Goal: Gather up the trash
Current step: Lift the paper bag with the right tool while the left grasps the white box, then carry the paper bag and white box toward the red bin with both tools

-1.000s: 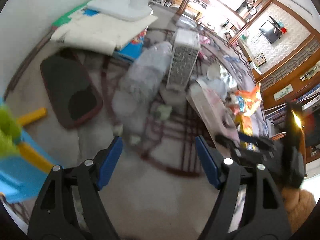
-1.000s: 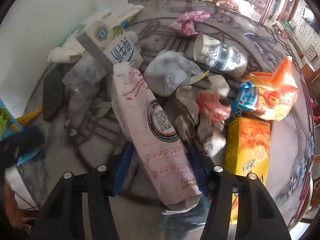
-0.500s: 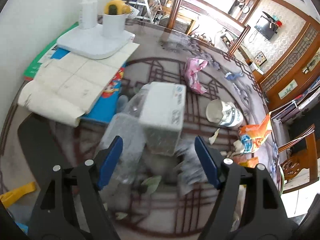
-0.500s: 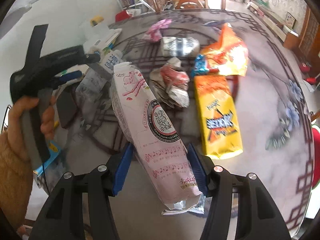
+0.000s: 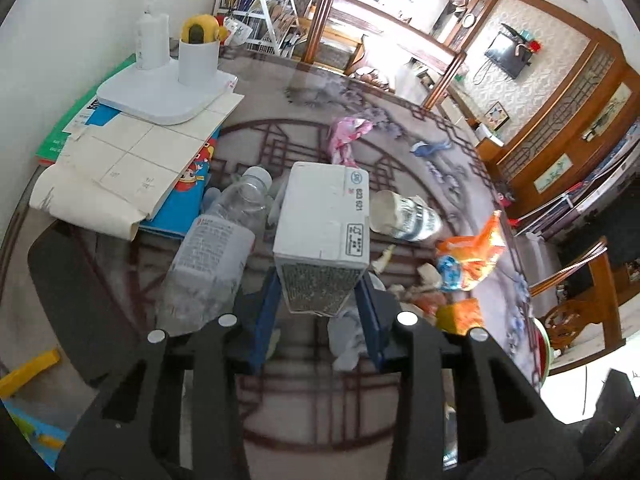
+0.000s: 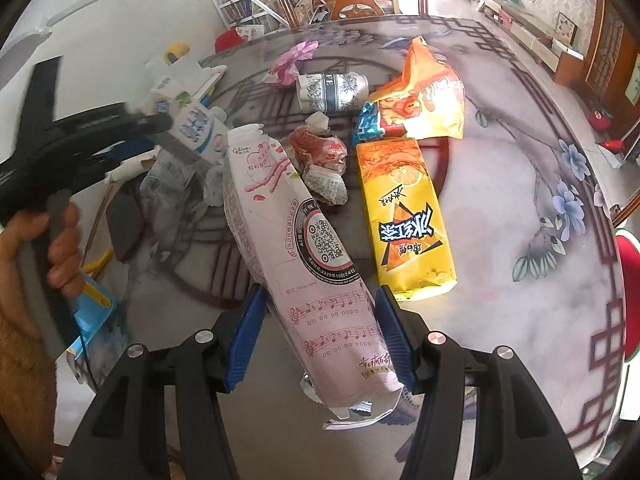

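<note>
My left gripper (image 5: 318, 300) is shut on a white milk carton (image 5: 324, 236) and holds it above the table; the carton also shows in the right wrist view (image 6: 196, 132). My right gripper (image 6: 320, 320) is shut on a pink snack box (image 6: 296, 256), lifted over the table. On the table lie a clear plastic bottle (image 5: 216, 252), a patterned paper cup (image 6: 332, 88), an orange chip bag (image 6: 420, 100), a yellow tea carton (image 6: 404, 216), crumpled wrappers (image 6: 320, 164) and a pink wrapper (image 6: 292, 60).
Books and papers (image 5: 132, 160) with a white stand (image 5: 168, 92) lie at the table's far left. A dark mat (image 5: 76, 288) lies at the left. Wooden chairs (image 5: 332, 32) stand beyond the table. The patterned tabletop (image 6: 520, 200) stretches right.
My left gripper has moved in and closed on the milk carton, lifting it. My right gripper has lifted the pink box and pulled back from the pile.
</note>
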A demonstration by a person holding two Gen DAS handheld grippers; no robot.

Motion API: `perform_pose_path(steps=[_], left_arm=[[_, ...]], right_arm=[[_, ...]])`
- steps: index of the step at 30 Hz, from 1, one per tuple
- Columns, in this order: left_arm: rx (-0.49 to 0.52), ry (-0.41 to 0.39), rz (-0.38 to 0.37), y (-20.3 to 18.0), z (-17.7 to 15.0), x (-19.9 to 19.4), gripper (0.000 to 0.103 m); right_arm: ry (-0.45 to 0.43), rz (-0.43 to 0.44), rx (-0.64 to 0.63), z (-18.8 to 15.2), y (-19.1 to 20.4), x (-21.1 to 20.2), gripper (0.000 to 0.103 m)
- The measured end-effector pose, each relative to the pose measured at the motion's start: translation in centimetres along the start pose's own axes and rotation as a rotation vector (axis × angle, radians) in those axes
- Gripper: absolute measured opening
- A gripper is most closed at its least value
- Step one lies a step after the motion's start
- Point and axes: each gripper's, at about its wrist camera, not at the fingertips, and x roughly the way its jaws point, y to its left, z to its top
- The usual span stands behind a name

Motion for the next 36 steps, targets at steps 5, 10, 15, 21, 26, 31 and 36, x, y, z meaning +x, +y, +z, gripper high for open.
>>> perform_pose_path(steps=[5, 10, 15, 21, 26, 31, 36], left_arm=[[0.014, -0.008, -0.016, -0.5, -1.2, -2.1, 0.036], [0.003, -0.020, -0.023, -1.1, -2.5, -3.2, 0.036], [0.025, -0.027, -0.013, -1.9, -3.6, -3.6, 0.036], [0.019, -0.031, -0.010, -1.9, -4.0, -4.0, 0.036], [0.015, -0.035, -0.010, -1.9, -4.2, -4.2, 0.036], [0.020, -0.032, -0.017, -2.2, -4.4, -4.4, 0.036], [0.034, -0.044, -0.020, -2.8, -4.6, -5.0, 0.036]], right_arm=[[0.009, 0.004, 0.018, -0.4, -0.3, 0.2, 0.054], [-0.006, 0.003, 0.029, -0.4, -0.7, -0.1, 0.054], [-0.014, 0.001, 0.055, -0.6, -1.3, -0.3, 0.054], [-0.031, -0.009, 0.078, -0.6, -2.0, -0.8, 0.054], [-0.052, -0.018, 0.099, -0.6, -2.8, -1.5, 0.054], [-0.064, -0.020, 0.100, -0.6, -2.9, -2.0, 0.054], [-0.083, -0.019, 0.098, -0.6, -3.0, -2.6, 0.054]])
